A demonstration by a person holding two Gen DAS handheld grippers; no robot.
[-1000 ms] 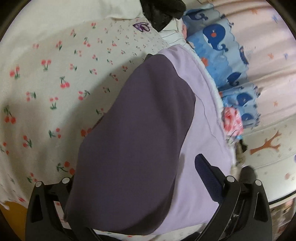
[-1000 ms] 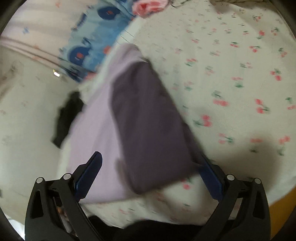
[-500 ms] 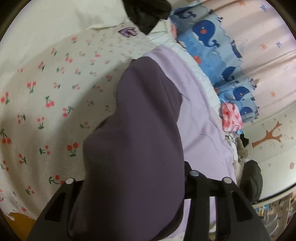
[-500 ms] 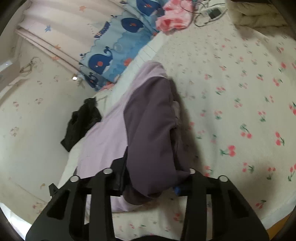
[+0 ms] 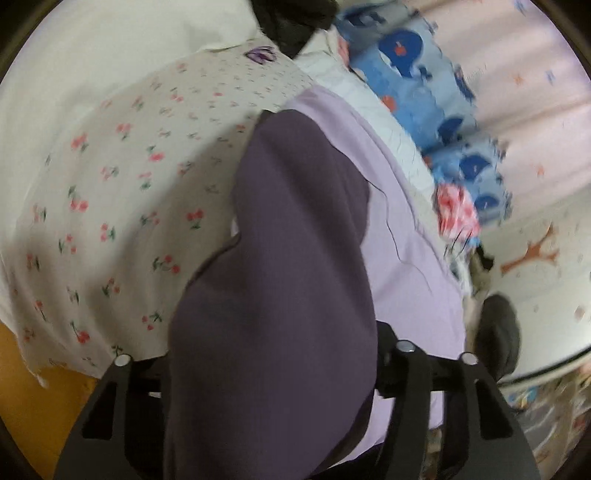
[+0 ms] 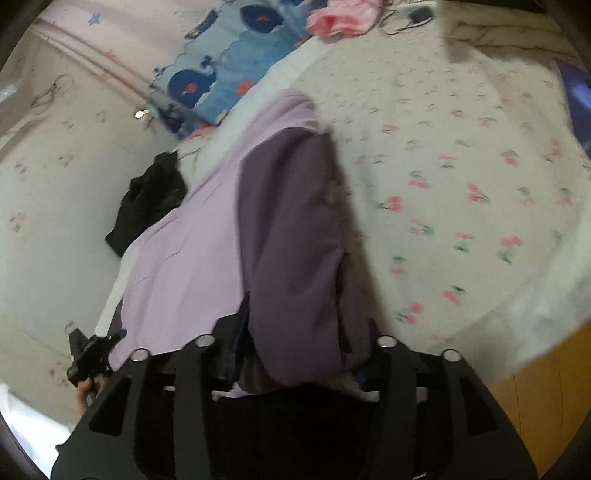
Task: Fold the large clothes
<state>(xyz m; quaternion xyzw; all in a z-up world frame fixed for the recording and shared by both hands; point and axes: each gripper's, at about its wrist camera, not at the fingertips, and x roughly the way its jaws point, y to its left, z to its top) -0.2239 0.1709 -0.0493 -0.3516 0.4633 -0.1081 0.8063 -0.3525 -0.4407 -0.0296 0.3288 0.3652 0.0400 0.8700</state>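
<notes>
A large two-tone garment lies on the cherry-print bed sheet (image 5: 110,192): a dark purple part (image 5: 288,258) folded over a light lilac part (image 5: 402,236). My left gripper (image 5: 273,373) is shut on the near edge of the dark purple fabric, which drapes over its fingers and hides the tips. In the right wrist view the same dark purple part (image 6: 291,236) and lilac part (image 6: 184,258) run away from me. My right gripper (image 6: 295,354) is shut on the dark purple edge and lifts it off the sheet (image 6: 461,184).
A blue whale-print cloth (image 5: 417,74) (image 6: 229,70), a pink cloth (image 5: 454,206) (image 6: 343,18) and a black garment (image 5: 295,18) (image 6: 147,203) lie along the far bed side. Orange floor (image 5: 33,387) (image 6: 546,387) shows past the sheet's near edge. The other hand-held gripper (image 6: 88,354) shows at lower left.
Both grippers have closed on the near edge of the dark purple part and raised it off the sheet. One second ago both jaws stood open around it.
</notes>
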